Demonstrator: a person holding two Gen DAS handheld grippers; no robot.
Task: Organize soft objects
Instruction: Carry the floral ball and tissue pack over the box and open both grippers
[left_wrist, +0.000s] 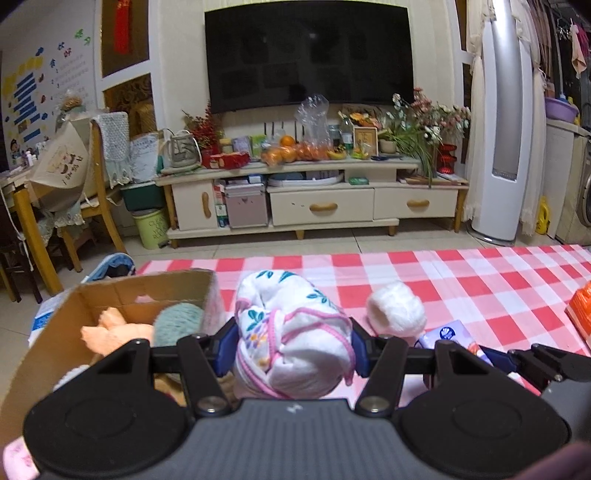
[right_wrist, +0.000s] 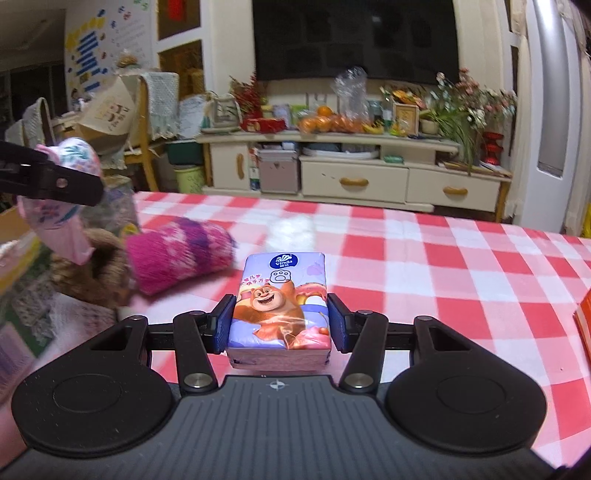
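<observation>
Checked tablecloth (right_wrist: 443, 266) | right gripper (right_wrist: 281, 325) clamps tissue pack (right_wrist: 280, 295) | label "vinda"

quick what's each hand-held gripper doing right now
Left hand-held gripper: closed on the rolled floral towel.
Right hand-held gripper: closed on the tissue pack.

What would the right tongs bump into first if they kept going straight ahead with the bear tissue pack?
Probably the fluffy white ball. The right tongs are shut on the tissue pack and point across the checked tablecloth; the ball lies almost straight ahead. Depth is hard to judge, so they might pass above it.
</observation>
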